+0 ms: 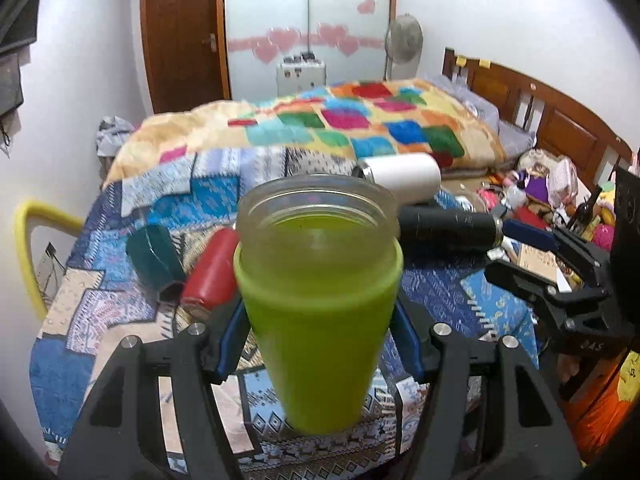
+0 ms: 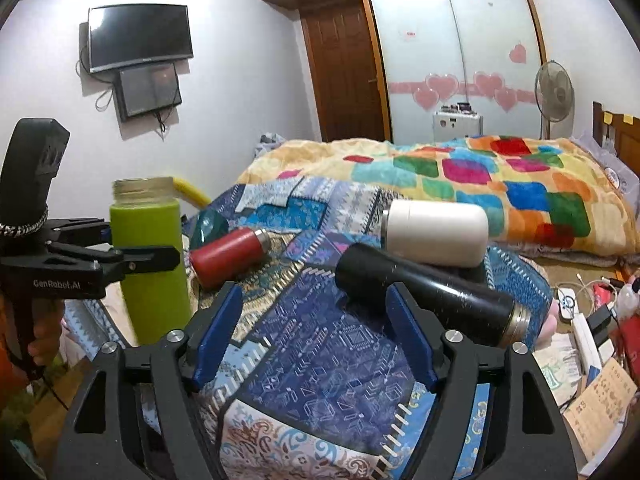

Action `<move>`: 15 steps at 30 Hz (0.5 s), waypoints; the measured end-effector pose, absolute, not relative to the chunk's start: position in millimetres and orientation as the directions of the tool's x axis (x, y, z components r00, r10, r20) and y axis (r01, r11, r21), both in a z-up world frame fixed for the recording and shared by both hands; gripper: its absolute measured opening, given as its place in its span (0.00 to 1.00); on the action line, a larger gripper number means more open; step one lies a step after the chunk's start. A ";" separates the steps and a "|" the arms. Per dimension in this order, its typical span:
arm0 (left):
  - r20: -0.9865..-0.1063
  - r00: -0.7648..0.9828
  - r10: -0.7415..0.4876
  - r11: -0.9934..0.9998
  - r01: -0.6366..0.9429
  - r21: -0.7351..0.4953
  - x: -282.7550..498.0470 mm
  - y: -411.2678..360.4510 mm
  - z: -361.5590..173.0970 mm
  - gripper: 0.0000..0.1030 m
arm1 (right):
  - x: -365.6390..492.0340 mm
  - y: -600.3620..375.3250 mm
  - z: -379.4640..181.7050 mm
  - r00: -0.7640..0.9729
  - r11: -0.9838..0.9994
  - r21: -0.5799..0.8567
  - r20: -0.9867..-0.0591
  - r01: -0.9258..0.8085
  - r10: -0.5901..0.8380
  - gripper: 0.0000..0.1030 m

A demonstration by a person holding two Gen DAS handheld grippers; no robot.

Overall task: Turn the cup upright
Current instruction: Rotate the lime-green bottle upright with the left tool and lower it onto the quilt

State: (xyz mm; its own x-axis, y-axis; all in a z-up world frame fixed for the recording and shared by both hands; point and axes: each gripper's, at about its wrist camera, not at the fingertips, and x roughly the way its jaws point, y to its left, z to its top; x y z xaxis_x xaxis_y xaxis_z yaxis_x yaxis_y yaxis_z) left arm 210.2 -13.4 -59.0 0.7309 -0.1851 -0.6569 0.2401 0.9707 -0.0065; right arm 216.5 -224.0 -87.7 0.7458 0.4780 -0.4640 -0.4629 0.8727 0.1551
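Open patterned blue quilt (image 2: 340, 344) lies between the right gripper's (image 2: 316, 332) spread fingers. A black cylindrical flask (image 2: 424, 296) on its side blocks the far right; a red flask (image 2: 228, 256) lies far left.

The green cup (image 1: 320, 280) is seen upright, its open mouth at the top and its narrower base at the bottom. A lime-green sleeve covers the body, and a clear, threaded glass neck rises above it. No lid is fitted. The cup is clamped at mid-body between the blue pads of the left gripper (image 1: 320, 344), one on each side. From the right wrist view the green cup (image 2: 150, 256) is found to the left of the red bottle (image 2: 228, 254), just beside it, at the edge of the patterned blue cloth (image 2: 340, 344).
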 end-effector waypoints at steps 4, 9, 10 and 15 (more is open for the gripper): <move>-0.631 0.755 -0.176 0.976 0.219 -0.010 218.7 -11.0 -52.2 0.61 | 213.2 -222.6 -83.3 0.771 0.880 0.144 -0.432 -0.453 0.468 0.86; -0.612 0.770 -0.181 0.977 0.211 -0.024 233.3 -11.6 -50.4 0.61 | 213.0 -221.7 -82.9 0.775 0.878 0.138 -0.422 -0.458 0.470 0.87; -0.611 0.771 -0.181 0.977 0.210 -0.025 236.6 -12.4 -51.5 0.61 | 213.8 -221.2 -83.9 0.774 0.878 0.137 -0.423 -0.458 0.470 0.88; -0.623 0.760 -0.186 0.977 0.210 -0.035 248.7 -14.7 -58.5 0.61 | 214.5 -219.2 -88.5 0.776 0.882 0.124 -0.430 -0.455 0.461 0.88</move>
State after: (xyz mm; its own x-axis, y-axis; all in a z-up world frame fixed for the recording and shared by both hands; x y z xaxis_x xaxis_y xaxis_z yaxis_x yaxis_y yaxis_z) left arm 248.7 -14.7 -58.5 0.7595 -0.1861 -0.6233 0.2104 0.9770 -0.0354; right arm 214.5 -219.2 -88.5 0.7760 0.4611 -0.4304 -0.4552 0.8817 0.1238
